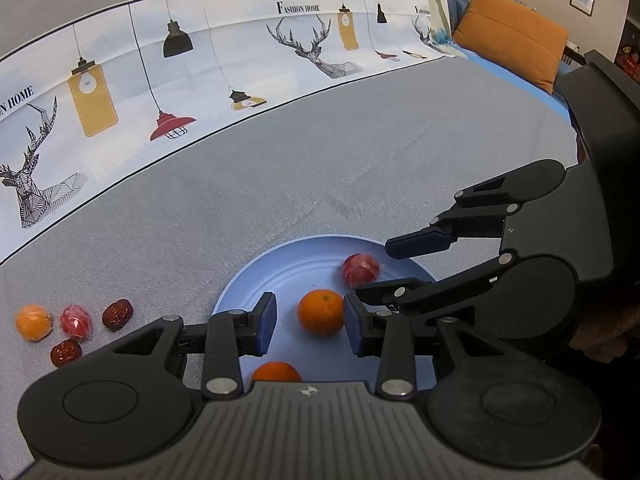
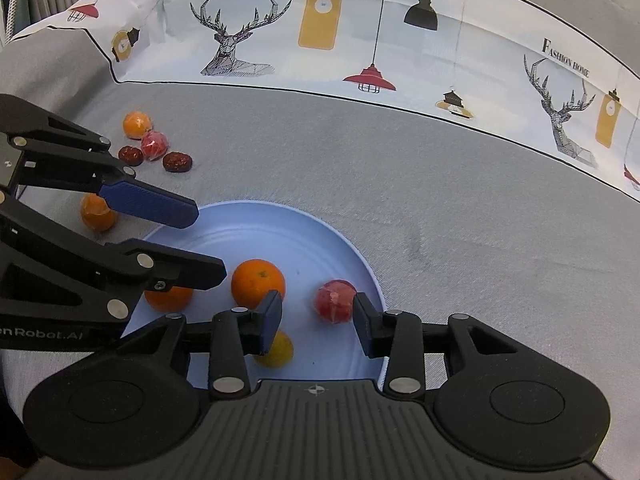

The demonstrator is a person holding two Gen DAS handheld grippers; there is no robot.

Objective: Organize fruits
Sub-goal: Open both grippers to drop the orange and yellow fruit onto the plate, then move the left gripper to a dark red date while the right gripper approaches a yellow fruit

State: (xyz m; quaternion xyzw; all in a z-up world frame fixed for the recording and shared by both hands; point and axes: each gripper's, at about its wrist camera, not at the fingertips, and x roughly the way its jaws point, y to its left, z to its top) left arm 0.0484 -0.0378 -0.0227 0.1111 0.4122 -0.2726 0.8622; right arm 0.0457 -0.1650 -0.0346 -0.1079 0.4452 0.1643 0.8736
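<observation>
A light blue plate [image 1: 280, 264] [image 2: 248, 228] lies on the grey cloth. On it are an orange [image 1: 321, 311] [image 2: 258, 283], a second orange [image 1: 276, 372] [image 2: 168, 298], a red wrapped fruit [image 1: 361, 270] [image 2: 335, 301] and a small yellow fruit [image 2: 280, 350]. My left gripper [image 1: 310, 322] is open over the plate, the orange between its fingers with gaps either side. My right gripper [image 2: 316, 320] is open above the plate, close to the red fruit. The right gripper's fingers [image 1: 420, 242] show in the left view, the left gripper's fingers [image 2: 148, 204] in the right view.
Off the plate on the cloth lie an orange fruit [image 1: 34, 322] [image 2: 137, 124], a red wrapped fruit [image 1: 76, 322] [image 2: 154, 145], two dark red dates [image 1: 117, 314] [image 1: 65, 352] [image 2: 177, 161] [image 2: 131, 155] and another orange [image 2: 98, 213]. A printed cloth [image 1: 200, 60] bounds the far side; an orange cushion [image 1: 512, 36] lies far right.
</observation>
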